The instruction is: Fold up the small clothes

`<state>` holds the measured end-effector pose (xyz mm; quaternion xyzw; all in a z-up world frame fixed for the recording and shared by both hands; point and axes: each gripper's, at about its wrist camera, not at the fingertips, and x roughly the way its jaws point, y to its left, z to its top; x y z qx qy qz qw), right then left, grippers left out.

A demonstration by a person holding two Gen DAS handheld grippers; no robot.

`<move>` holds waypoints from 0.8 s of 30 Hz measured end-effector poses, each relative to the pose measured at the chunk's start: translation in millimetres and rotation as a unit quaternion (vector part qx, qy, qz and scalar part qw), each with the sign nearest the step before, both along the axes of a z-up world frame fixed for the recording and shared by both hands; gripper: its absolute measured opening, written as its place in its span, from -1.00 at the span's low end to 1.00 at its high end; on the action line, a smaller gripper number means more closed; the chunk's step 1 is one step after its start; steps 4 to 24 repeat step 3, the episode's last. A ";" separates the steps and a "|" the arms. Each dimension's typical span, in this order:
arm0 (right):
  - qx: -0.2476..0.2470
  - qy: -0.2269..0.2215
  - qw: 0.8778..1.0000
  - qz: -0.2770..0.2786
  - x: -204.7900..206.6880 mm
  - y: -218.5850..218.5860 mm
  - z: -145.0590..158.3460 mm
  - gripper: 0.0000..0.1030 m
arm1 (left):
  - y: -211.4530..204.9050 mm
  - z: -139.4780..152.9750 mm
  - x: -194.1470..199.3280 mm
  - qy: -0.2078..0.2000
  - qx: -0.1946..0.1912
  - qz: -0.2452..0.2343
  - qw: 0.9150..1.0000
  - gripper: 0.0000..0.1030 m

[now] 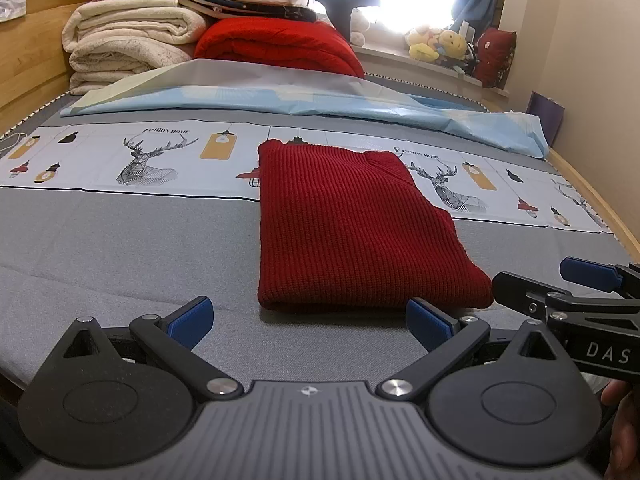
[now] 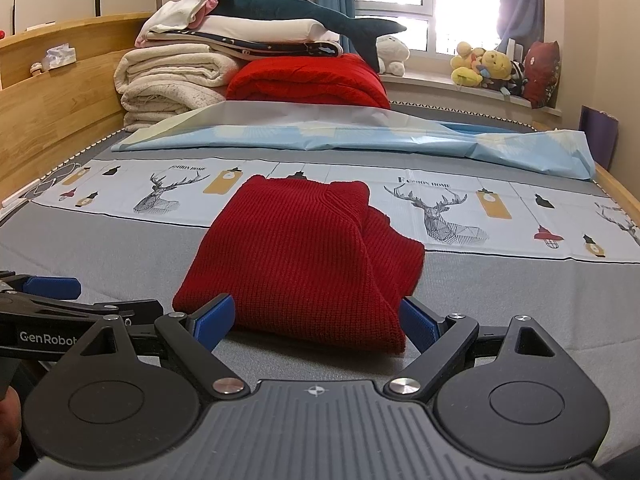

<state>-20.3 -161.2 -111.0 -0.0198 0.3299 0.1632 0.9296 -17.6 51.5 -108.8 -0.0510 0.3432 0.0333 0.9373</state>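
A dark red knit sweater (image 1: 344, 232) lies folded on the grey bed (image 1: 120, 260), its far end on a deer-print sheet (image 1: 148, 160). My left gripper (image 1: 312, 322) is open just short of the sweater's near edge, with only bed between its blue pads (image 1: 196, 322). In the right wrist view the sweater (image 2: 296, 248) shows a folded sleeve layer along its right side. My right gripper (image 2: 316, 322) is open wide, and the sweater's near edge sits between its pads (image 2: 214, 320) without being pinched. Each gripper shows at the other view's edge: right gripper (image 1: 556, 284), left gripper (image 2: 92, 296).
A light blue sheet (image 1: 280, 100) lies across the bed behind the sweater. Beyond it are stacked cream blankets (image 1: 128, 36) and a red blanket (image 1: 280, 44). A wooden bed frame (image 1: 28, 60) runs along the left. Plush toys (image 1: 440, 44) sit on the windowsill.
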 end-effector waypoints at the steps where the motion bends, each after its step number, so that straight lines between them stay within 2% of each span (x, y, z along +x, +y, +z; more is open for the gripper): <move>1: 0.001 0.000 1.000 0.000 0.0 0.0 0.0 0.74 | 0.0 -0.1 0.0 -0.001 0.000 0.000 1.000 0.99; 24: 0.002 0.000 1.000 -0.001 0.1 0.3 -0.6 0.74 | -0.9 0.1 -0.3 -0.002 -0.001 0.000 1.000 0.99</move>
